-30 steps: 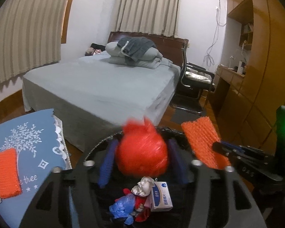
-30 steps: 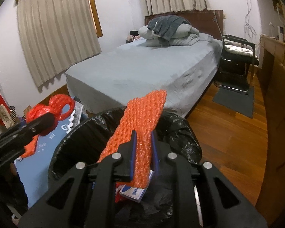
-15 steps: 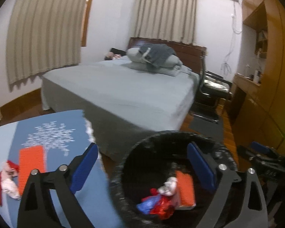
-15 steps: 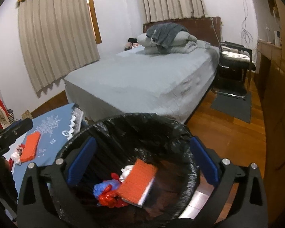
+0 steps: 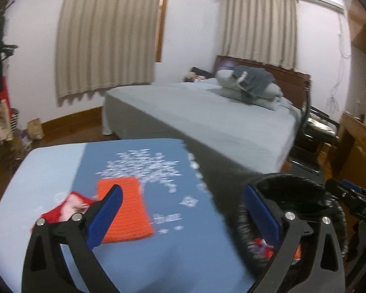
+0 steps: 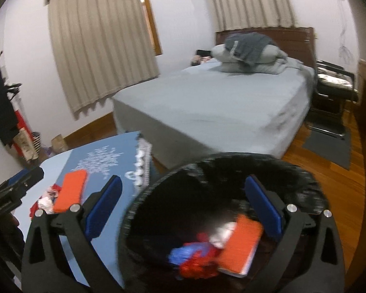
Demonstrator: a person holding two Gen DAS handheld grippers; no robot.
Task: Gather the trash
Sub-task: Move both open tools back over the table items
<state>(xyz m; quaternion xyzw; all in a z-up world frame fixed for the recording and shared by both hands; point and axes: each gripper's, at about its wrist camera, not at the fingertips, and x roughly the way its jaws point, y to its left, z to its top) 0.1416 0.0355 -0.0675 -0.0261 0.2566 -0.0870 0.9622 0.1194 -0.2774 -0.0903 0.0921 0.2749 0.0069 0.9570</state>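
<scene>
Left gripper [image 5: 183, 214] is standing wide open, nothing between its blue pads [image 5: 105, 217]. Just ahead of its left finger an orange pad [image 5: 124, 210] is lying flat on the blue cloth [image 5: 158, 263], and a red-and-white scrap [image 5: 66, 208] is lying just left of that pad, partly behind the finger. The bin [image 5: 292, 188] is sitting under the right finger, its black liner mostly cut off by the finger and frame edge; only a red-blue smear of trash is showing inside.

Right gripper [image 6: 183, 210] is also standing wide open and empty, its fingers [image 6: 263, 207] hanging over the bin [image 6: 231, 166]. Below and between them, in the bin, an orange pad [image 6: 239, 244] is leaning on a white-edged box, with red and blue wrappers [image 6: 195, 256] beside it to the left.

Writing: white lettering on the cloth beneath the printed tree [image 5: 144, 166] is too blurred to read. The other gripper's body, at the right edge of the left view [image 5: 361, 205], is carrying letters that look like "DAS"; uncertain.

Versus 1.0 s ago: the left gripper was then clamping a red bag and the right an orange pad; both are now released, and that pad is lying in the bin. Since 0.5 s ago the left gripper is swinging leftward, toward the cloth.

Both views are motion-blurred. Beyond, a grey bed [image 6: 219, 102] with folded bedding is standing ahead, curtains [image 6: 100, 39] behind it.
</scene>
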